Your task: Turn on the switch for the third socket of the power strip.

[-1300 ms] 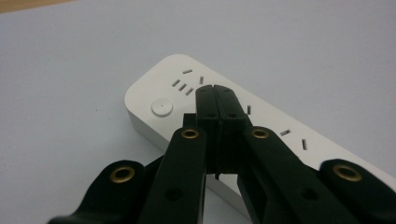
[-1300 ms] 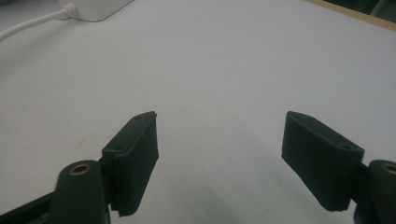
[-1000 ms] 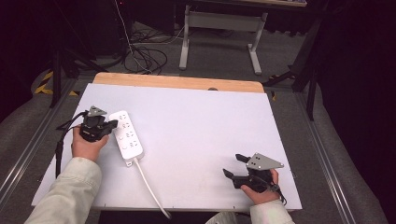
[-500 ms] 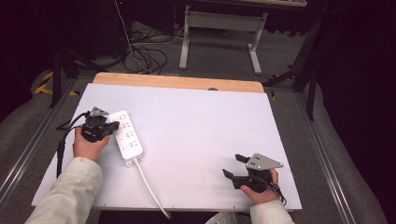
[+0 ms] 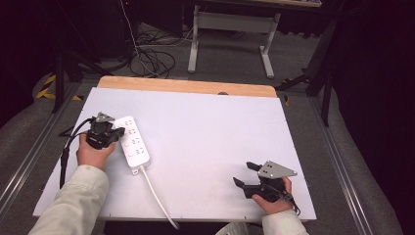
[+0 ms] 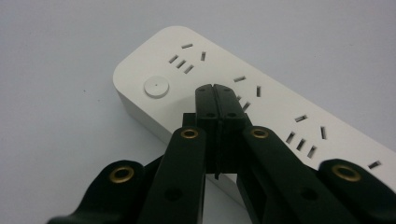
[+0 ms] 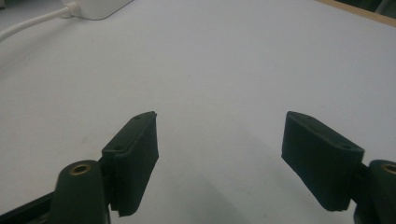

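Spanning a dim, cable-strewn room, white table (image 5: 210,132) on grey floor (image 5: 235,63).

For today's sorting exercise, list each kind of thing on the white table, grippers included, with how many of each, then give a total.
Power strip: 1, white, with its cord attached
Left gripper: 1, black, closed
Right gripper: 1, black, open
Total: 3 things, 2 of them grippers

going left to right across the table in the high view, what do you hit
left gripper → power strip → its white cord → bare white tabletop → right gripper
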A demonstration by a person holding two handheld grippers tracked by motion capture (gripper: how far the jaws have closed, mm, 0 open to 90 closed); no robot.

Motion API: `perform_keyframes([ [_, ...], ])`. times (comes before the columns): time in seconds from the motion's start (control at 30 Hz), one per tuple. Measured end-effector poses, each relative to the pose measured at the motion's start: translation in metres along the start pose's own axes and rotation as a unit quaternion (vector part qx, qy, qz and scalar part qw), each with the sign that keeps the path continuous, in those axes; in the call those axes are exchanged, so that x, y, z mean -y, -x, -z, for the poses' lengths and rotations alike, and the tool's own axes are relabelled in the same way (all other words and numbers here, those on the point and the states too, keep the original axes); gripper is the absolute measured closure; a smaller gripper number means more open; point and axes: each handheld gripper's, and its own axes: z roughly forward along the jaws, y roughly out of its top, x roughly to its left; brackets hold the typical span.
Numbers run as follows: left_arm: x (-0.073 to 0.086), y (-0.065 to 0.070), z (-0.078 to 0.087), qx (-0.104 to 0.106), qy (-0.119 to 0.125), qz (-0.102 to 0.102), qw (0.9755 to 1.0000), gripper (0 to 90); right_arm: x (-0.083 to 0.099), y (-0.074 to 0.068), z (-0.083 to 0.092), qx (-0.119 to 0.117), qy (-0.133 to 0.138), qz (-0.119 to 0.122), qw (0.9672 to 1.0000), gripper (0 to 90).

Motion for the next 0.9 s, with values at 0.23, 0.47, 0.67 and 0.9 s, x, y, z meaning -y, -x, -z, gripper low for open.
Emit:
perform_keyframes([
  [0.23,-0.0002,-0.0003,-0.0005,0.002,-0.003,0.007,1.0000,89.9,0.0000,-0.0001,0.0000,0.000,0.000,0.001,1.0000,27.6],
  [0.47,-0.0011,0.0012,-0.0007,-0.002,-0.009,0.016,0.9998,90.0,0.0000,-0.0003,0.0001,0.000,0.000,0.002,1.0000,27.6],
  [0.67,-0.0019,0.0034,-0.0014,-0.010,-0.013,0.007,0.9998,90.0,0.0000,-0.0004,0.0004,-0.001,0.000,0.002,1.0000,27.6],
  [0.9,-0.0031,0.0064,-0.0018,-0.018,-0.019,0.003,0.9997,90.0,0.0001,-0.0006,0.0004,-0.002,0.001,0.002,1.0000,27.6],
])
